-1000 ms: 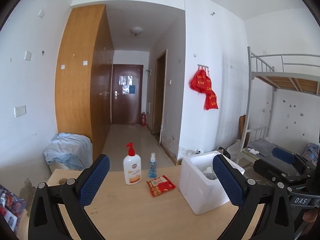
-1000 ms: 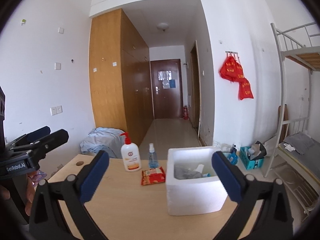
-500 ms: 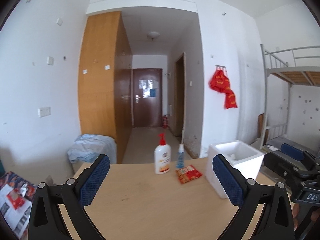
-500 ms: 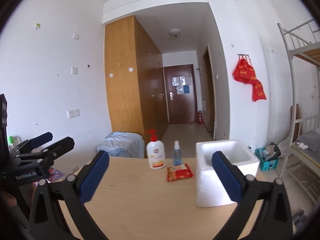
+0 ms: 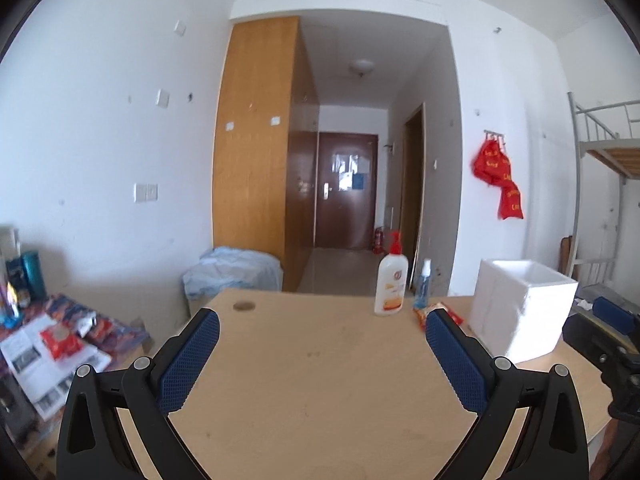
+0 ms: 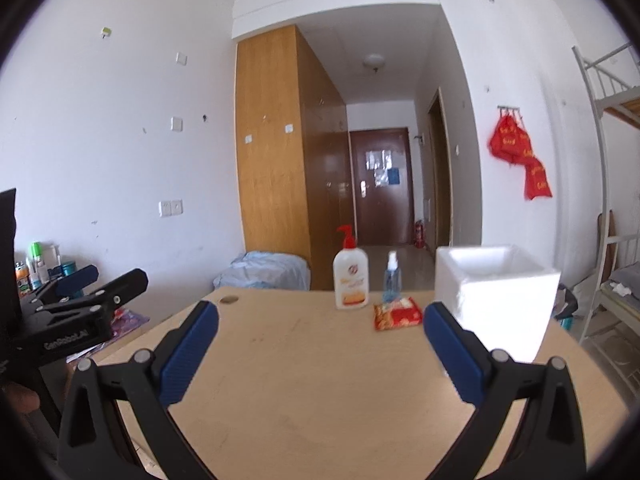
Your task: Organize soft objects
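Fingers (image 5: 190, 362) of left gripper (image 5: 322, 364) spread wide and empty above light wooden table (image 5: 312, 380), right gripper (image 6: 320, 360) likewise wide open, empty, red crinkly snack packet (image 6: 397, 314) lying beside white foam box (image 6: 496, 300), near white pump bottle (image 6: 351, 278)

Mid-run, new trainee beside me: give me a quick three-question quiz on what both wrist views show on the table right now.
1. True or false: the left gripper holds the red snack packet.
2. What stands directly left of the small blue spray bottle? A) white foam box B) pump bottle C) mug
3. Fill in: the packet lies flat on the table, between the pump bottle and the white foam ____.

Key: 1 false, both it and the right gripper are open and empty; 2 B; 3 box.
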The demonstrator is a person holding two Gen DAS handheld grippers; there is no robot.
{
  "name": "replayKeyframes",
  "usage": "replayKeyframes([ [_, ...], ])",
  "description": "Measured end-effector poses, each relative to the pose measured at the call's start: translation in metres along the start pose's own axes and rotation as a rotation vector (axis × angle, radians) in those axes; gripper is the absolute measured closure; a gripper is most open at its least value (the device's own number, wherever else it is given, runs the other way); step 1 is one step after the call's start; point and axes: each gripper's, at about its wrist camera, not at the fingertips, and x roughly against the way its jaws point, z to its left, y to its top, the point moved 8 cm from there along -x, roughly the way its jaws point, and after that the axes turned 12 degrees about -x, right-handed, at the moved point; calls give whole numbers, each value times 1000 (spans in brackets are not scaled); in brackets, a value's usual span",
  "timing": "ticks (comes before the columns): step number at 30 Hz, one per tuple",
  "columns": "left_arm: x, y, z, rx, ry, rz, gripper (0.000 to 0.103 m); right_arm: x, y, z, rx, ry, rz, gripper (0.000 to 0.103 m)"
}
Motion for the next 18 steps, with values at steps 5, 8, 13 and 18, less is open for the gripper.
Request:
replayKeyframes([
  [5, -6, -24, 12, 41, 6, 42, 0, -7, -13, -3, -19, -8, 27, 0],
  [8, -10, -30, 11, 47, -8, 53, 0, -12, -16, -7, -39, -10, 43, 0],
  [13, -11, -36, 9, 54, -46, 55, 0, -8, -17, -7, -38, -32, 38, 0],
  [18, -14, -39, 4, 61, -76, 76, 0, -8, -22, -4, -28, -47, 42, 0],
])
